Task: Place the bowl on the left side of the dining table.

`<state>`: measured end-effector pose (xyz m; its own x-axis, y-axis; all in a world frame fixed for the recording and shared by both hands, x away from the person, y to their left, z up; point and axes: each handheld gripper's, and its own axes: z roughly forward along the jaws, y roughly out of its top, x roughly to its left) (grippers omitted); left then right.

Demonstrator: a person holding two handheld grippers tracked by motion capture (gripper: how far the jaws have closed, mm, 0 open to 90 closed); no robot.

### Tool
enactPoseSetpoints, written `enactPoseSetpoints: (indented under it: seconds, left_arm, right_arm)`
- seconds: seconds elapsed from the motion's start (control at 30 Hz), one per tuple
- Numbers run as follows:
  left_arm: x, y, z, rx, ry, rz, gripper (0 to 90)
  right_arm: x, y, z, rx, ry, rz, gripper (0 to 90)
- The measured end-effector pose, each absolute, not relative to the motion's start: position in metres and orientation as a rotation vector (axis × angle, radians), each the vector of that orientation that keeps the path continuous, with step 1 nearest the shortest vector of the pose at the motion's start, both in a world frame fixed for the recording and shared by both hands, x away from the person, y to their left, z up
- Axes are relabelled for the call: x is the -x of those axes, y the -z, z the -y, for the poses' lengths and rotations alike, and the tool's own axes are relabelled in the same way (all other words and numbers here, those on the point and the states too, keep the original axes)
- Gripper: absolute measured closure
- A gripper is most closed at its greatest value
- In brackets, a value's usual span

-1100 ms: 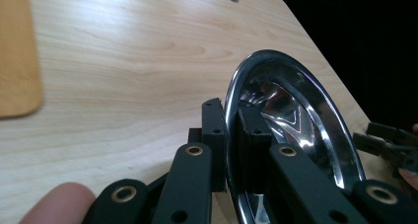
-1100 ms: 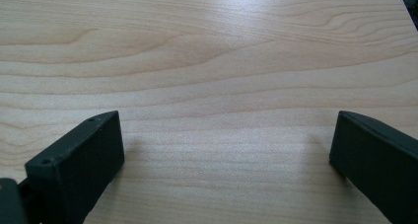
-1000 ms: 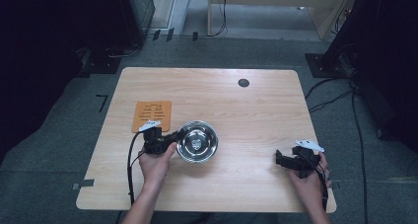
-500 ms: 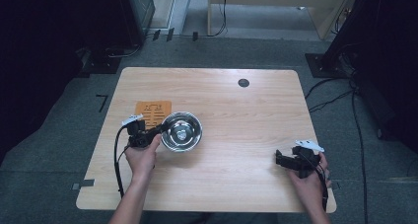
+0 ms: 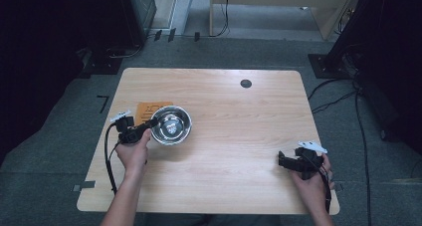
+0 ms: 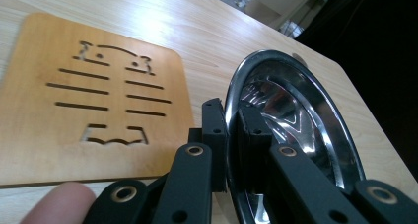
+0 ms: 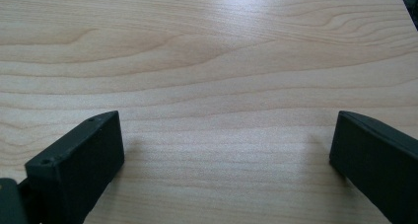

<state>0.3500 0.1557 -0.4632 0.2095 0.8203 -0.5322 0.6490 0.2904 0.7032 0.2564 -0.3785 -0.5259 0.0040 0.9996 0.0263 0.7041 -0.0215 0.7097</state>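
A shiny steel bowl sits at the left of the table, partly over an orange wooden trivet with cut-out slots. My left gripper is shut on the bowl's left rim. In the left gripper view its two black jaws pinch the bowl at the rim, one inside and one outside, with the trivet lying flat to the left. My right gripper rests near the table's front right, pointing left. Its jaws stand wide open over bare wood, with nothing between the fingertips.
The light wooden table has a small dark round hole cover near its far edge. Cables and dark equipment stands lie on the grey floor around it. A fingertip shows at the bottom of the left gripper view.
My left gripper has carried the bowl leftward and a little away from me, so it now overlaps the trivet. The right gripper has stayed in place.
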Motion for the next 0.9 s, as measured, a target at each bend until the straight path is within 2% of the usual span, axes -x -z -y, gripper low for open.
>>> enactPoseSetpoints:
  seconds: [0.7,0.9]
  left_arm:
    - [-0.371,0.473,-0.197,-1.232,-0.27,-1.658,84.7]
    - [-0.378,0.471,-0.2,-1.22,-0.328,-1.68,84.7]
  right_arm:
    - [-0.256,0.526,0.379,-1.776,-0.758,-1.751,0.0]
    - [-0.256,0.526,0.379,-1.776,-0.759,-1.752,0.0]
